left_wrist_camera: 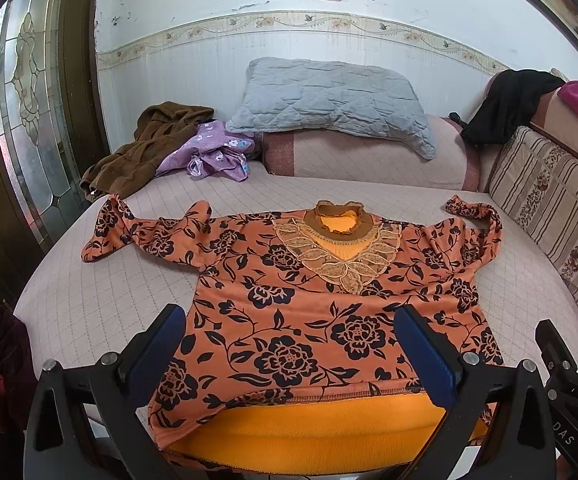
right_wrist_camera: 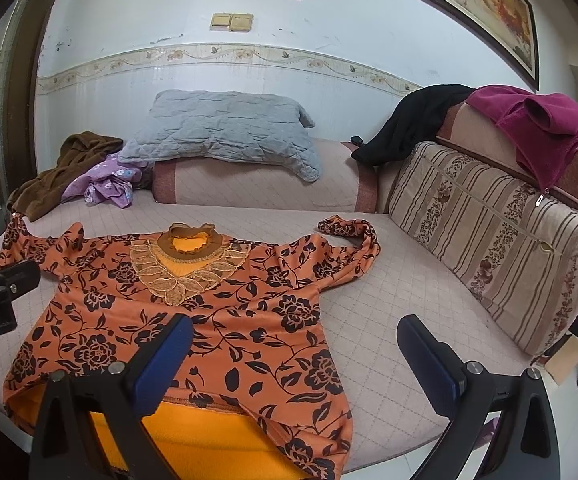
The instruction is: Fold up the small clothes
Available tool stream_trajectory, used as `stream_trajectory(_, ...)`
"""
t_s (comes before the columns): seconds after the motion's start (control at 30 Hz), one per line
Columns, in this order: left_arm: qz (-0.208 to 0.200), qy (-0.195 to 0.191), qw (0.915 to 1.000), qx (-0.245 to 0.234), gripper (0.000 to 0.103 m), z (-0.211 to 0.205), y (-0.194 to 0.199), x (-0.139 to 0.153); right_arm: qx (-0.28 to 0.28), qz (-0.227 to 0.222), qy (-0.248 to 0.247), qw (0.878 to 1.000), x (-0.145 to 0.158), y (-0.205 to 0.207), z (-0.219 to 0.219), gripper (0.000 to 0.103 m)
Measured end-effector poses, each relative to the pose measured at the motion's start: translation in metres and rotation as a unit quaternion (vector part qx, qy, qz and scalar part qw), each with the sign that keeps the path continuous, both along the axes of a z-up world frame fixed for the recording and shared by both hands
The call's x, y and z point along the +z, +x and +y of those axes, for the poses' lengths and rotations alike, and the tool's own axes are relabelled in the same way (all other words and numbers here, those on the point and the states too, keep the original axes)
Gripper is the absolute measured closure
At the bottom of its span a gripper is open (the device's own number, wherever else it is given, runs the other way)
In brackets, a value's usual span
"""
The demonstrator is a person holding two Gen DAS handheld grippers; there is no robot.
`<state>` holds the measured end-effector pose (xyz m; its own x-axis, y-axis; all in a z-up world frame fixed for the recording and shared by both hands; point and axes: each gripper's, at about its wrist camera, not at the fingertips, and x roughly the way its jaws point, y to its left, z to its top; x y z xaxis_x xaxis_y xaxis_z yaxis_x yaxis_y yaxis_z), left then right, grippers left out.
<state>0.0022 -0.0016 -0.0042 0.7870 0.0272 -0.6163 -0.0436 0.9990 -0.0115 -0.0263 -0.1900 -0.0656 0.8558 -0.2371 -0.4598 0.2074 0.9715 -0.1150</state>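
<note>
1 orange floral top (left_wrist_camera: 313, 312), fleece-lined with a lace collar, is lying flat on the quilted bed (left_wrist_camera: 101, 300); left gripper (left_wrist_camera: 289, 356) and right gripper (right_wrist_camera: 293, 364) are hovering released.

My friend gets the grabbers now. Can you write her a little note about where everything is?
Left gripper: open, over the hem of the orange flowered top, holding nothing.
Right gripper: open, by the top's right hem corner, holding nothing.
The top lies face up on the bed, sleeves spread out.
Done: laid out flat. No folds yet.
Left: fold sleeves and body. A brown garment and a purple one wait near the pillow.
</note>
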Motion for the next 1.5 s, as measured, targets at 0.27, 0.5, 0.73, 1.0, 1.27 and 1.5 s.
stream_trajectory(0.27,0.001,-0.001,1.0000,0.000,0.000,-0.0006,0.0009,0.0005,0.000,-0.001,-0.001,1.000,0.0009,-0.0007,-0.0013,0.000)
stream_trajectory(0.5,-0.001,-0.001,1.0000,0.000,0.000,-0.0003,0.0007,0.0018,0.000,-0.001,0.000,1.000,0.0008,-0.0015,-0.0017,0.000)
stream_trajectory(0.73,-0.001,-0.001,1.0000,-0.001,0.000,0.0000,0.0002,0.0028,-0.001,0.000,-0.001,1.000,0.0013,-0.0015,-0.0017,0.000)
stream_trajectory(1.0,-0.002,0.000,1.0000,-0.002,0.000,-0.0001,0.0001,0.0043,-0.001,-0.001,-0.002,1.000,0.0004,-0.0032,-0.0022,0.000)
stream_trajectory(1.27,-0.003,0.000,1.0000,-0.002,0.000,-0.0005,0.0001,0.0050,-0.002,-0.002,-0.002,1.000,-0.0001,-0.0042,-0.0040,0.000)
stream_trajectory(1.5,-0.003,0.000,1.0000,-0.003,0.000,-0.0024,0.0000,0.0062,-0.004,-0.002,-0.003,1.000,-0.0001,-0.0047,-0.0056,0.000)
